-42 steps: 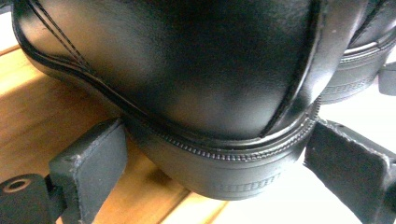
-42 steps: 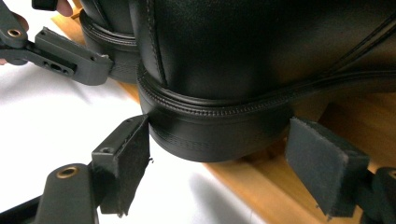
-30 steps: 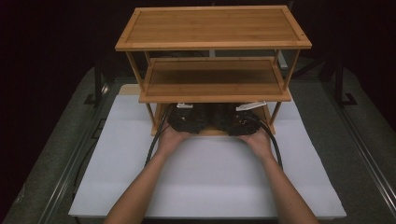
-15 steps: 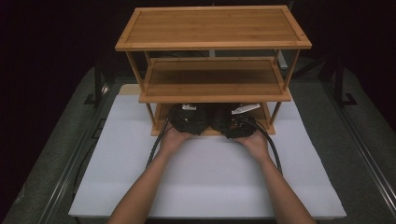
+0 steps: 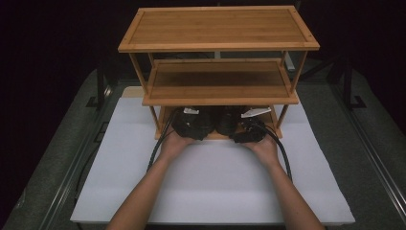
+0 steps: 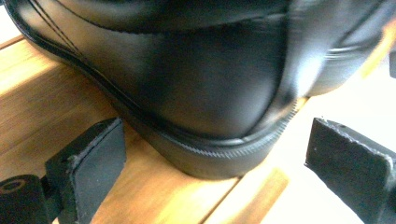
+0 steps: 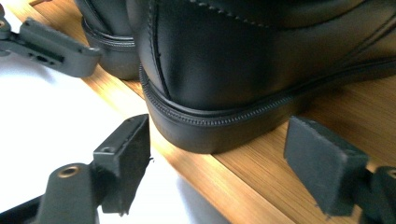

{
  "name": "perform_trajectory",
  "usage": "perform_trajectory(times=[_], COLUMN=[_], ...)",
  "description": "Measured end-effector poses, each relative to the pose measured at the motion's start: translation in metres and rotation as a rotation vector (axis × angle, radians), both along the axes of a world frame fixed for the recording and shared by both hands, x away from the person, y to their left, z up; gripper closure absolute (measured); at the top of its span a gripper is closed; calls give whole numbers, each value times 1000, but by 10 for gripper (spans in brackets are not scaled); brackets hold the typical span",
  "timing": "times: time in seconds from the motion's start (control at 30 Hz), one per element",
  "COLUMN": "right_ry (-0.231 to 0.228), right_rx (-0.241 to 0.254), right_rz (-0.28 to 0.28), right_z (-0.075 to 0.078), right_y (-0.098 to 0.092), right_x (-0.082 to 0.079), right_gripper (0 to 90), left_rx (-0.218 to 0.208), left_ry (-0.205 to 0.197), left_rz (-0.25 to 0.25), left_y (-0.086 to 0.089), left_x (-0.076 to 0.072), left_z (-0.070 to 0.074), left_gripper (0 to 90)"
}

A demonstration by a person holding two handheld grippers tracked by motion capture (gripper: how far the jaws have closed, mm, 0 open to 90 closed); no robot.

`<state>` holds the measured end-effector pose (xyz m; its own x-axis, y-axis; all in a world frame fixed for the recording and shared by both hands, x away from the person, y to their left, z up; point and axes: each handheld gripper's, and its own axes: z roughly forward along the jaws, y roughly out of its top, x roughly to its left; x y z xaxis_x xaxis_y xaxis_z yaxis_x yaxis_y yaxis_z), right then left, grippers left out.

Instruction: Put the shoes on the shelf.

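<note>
Two black leather shoes stand on the bottom shelf (image 5: pixel 218 137) of a bamboo rack (image 5: pixel 218 28). In the left gripper view the heel of one shoe (image 6: pixel 201 79) sits between the open jaws of my left gripper (image 6: pixel 219 154), and neither pad touches it. The right gripper view has the other shoe's heel (image 7: pixel 243 60) close in front of my right gripper (image 7: pixel 224 156), which is open with its pads clear of the sole. The neighbouring shoe (image 7: pixel 109 32) and a jaw of the left gripper lie beyond. From above, the left gripper (image 5: pixel 194 123) and right gripper (image 5: pixel 246 129) are tucked under the middle shelf.
The rack has a top shelf and a middle shelf (image 5: pixel 218 84) overhanging the grippers, with thin posts at the corners. It stands at the back of a white mat (image 5: pixel 210 187) on a grey table (image 5: pixel 364 143). Black cables trail from both grippers.
</note>
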<state>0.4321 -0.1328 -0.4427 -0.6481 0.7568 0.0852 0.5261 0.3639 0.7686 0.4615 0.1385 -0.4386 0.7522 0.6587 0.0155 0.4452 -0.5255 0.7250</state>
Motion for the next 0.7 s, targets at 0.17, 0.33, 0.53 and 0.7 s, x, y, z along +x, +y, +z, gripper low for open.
perform_trajectory(times=[0.17,0.33,0.53,0.7], right_ry=[6,11,-5,-26], right_rx=[30,23,21,22], right_rz=[-3,-38,-57,-67], right_z=[4,8,13,16], right_y=[-6,-15,-31,-46], right_x=[-6,-16,-33,-51], right_gripper=[171,127,94,93], left_rx=[-35,-43,-32,-28], left_ry=[4,0,-18,-24], left_rz=[15,-4,-20,-19], left_y=[6,18,32,46], left_x=[-13,-24,-40,-59], left_z=[7,12,17,21], left_gripper=[48,48,48,48])
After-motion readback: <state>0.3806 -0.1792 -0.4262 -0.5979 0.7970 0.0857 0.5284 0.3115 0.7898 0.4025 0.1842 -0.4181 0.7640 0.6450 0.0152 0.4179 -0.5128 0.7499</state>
